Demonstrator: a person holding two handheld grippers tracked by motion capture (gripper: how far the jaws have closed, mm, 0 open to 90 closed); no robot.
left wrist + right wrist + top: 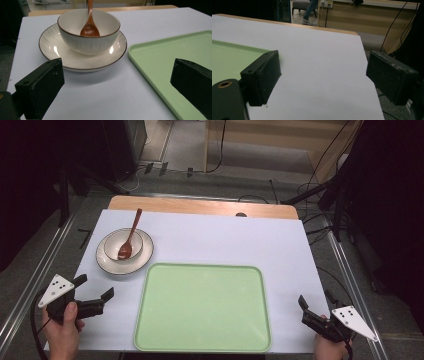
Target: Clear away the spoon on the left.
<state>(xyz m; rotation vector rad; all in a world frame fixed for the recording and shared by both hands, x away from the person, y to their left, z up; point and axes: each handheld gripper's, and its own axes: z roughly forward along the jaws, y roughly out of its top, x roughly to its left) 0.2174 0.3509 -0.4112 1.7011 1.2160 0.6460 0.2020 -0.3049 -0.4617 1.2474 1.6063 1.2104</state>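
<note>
A wooden spoon rests in the bowl on its plate at the worktop's far-left corner — handle pointing away; no lettering readable. Left tongs and right tongs gape wide, empty.

Before you, the tabletop is covered by a white sheet, with a strip of bare wood showing along its far edge. Directly on it, a pale green tray lies at the near middle, and a white plate sits just beyond the tray's far left corner, close to it but apart.
</note>
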